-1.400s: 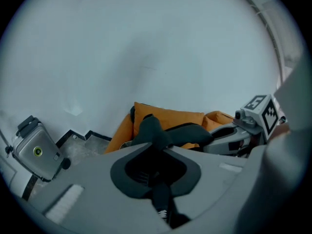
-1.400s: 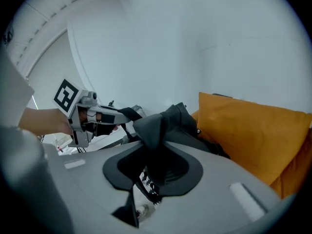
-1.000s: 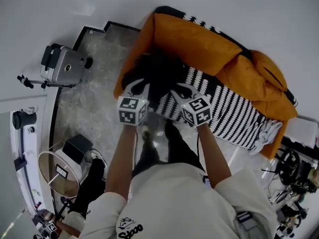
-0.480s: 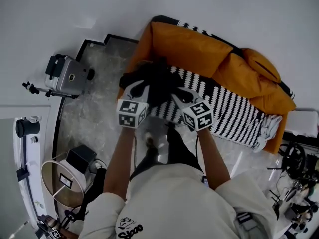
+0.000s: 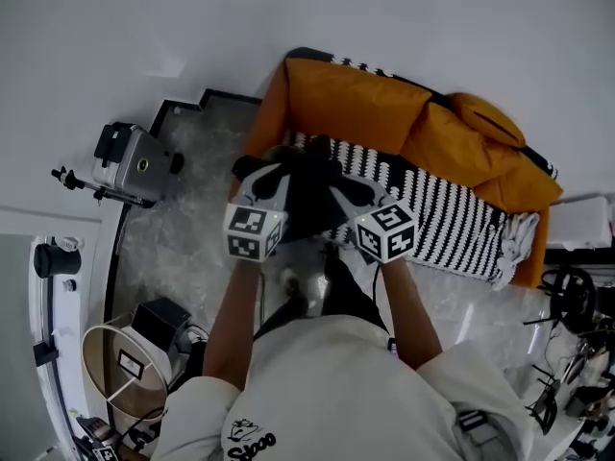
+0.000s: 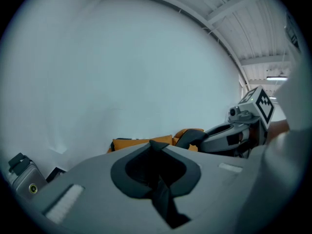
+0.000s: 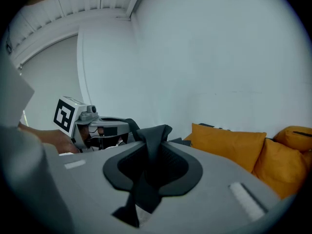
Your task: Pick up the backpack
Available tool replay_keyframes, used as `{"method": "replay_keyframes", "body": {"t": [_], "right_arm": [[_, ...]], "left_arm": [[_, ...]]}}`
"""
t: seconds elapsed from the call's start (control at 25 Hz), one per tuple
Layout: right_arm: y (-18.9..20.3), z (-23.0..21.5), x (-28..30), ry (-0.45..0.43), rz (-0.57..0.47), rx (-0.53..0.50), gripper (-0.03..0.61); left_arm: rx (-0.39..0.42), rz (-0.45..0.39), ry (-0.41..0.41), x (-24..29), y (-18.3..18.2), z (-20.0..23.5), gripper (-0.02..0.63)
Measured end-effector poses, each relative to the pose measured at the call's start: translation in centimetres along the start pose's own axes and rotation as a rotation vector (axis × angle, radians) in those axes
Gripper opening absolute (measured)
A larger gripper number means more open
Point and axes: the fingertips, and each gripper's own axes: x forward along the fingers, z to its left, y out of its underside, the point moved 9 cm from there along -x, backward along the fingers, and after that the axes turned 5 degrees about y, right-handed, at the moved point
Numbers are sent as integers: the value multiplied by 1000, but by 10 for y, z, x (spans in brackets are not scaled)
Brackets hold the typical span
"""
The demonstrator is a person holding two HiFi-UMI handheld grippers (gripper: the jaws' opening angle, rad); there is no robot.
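Black backpack [image 5: 307, 200]: left hand-held gripper [image 5: 277, 175] clamped on strap [image 6: 165, 201]; right hand-held gripper [image 5: 346, 186] likewise, apparently.

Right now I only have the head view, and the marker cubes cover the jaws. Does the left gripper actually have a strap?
Observer: Yes. In the left gripper view, the left gripper is shut on a thin dark strap.
Operator: And the right one?
Observer: In the right gripper view, the right gripper is clamped on a wider folded strap, which pokes up past the jaw tips.
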Motion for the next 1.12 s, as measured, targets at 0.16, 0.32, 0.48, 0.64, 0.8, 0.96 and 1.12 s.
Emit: {"method": "replay_keyframes", "body": {"t": [0.16,0.32,0.48,0.64,0.8,0.96,1.12], "right_arm": [[-8,21,-23,8,-25,-39,74],[-22,40,-55,3,-72,-76,74],[-42,60,-80,7,-140,-110,74],[-61,77,-100,-10,-207,-141,74],[-78,89,-116,-28,-271,-155,74],[-93,97,-124,-38,-302,-174,74],[-105,106,-129,-69,-330,-182,74]], "left_arm": [[28,-32,13,-24,-10,-15,12],[51,-95,41,-54,-25,-39,14],[99,-154,55,-82,-46,-56,14],[115,-199,22,-107,-70,-65,14],[140,-253,20,-126,-91,-75,14],[182,-281,24,-140,-108,-78,12],[211,-306,-14,-155,-123,-74,12]]}}
